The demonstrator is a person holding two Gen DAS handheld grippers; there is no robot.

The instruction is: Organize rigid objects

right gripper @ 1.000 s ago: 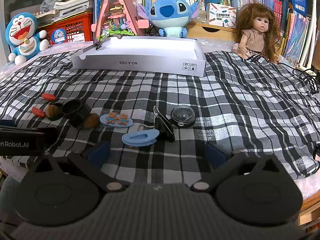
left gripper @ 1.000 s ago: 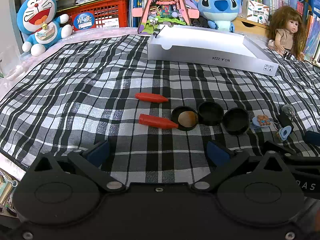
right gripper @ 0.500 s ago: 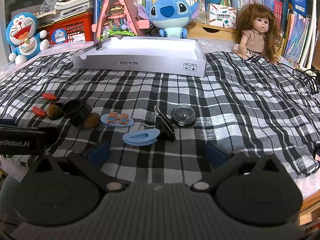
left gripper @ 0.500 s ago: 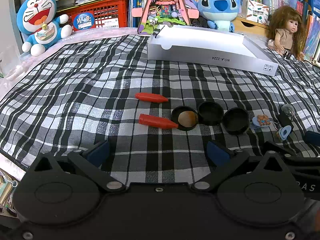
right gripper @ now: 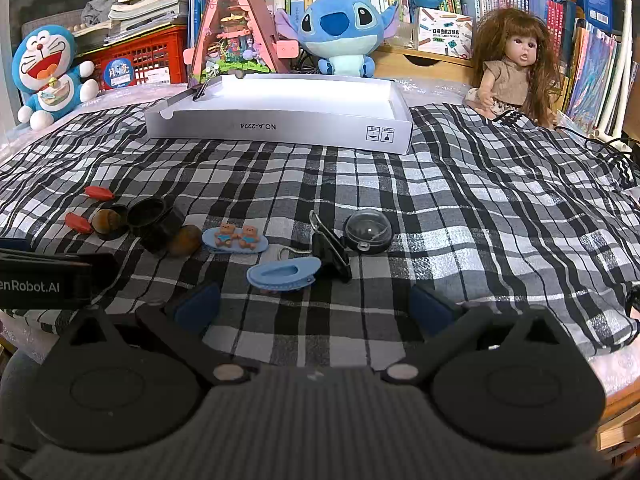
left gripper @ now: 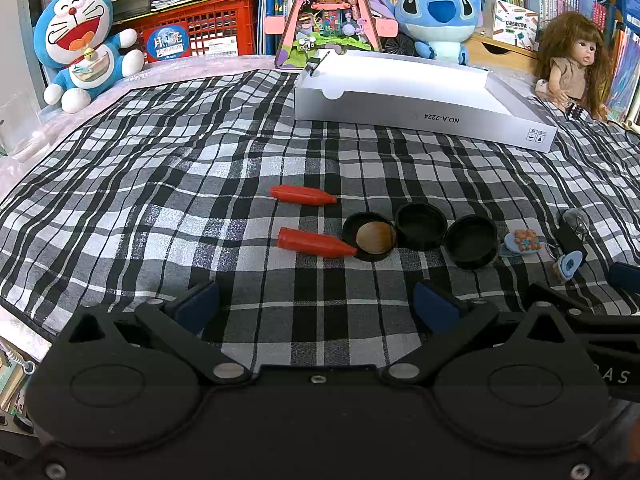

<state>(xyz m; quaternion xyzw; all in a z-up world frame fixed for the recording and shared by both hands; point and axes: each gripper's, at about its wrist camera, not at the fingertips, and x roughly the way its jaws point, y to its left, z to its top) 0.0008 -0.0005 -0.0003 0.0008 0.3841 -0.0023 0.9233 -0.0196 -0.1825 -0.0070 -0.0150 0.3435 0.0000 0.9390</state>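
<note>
Small objects lie in a row on the checked cloth. Two red cones (left gripper: 303, 194) (left gripper: 316, 242) lie left of three black cups (left gripper: 421, 226); one cup holds a brown ball (left gripper: 375, 237). In the right wrist view a second brown ball (right gripper: 185, 239), a bear hair clip (right gripper: 236, 239), a blue clip (right gripper: 283, 276), a black binder clip (right gripper: 331, 250) and a clear dome (right gripper: 368, 232) lie ahead. My left gripper (left gripper: 316, 306) is open and empty, short of the cones. My right gripper (right gripper: 314, 306) is open and empty just before the blue clip.
An open white box (right gripper: 280, 116) sits at the back of the cloth, with a binder clip on its left rim. Plush toys, a doll (right gripper: 514, 72), a pink toy house and bookshelves stand behind it. The left gripper's body (right gripper: 44, 276) shows at the right view's left edge.
The right wrist view has shifted very slightly; the objects and the left gripper have not moved.
</note>
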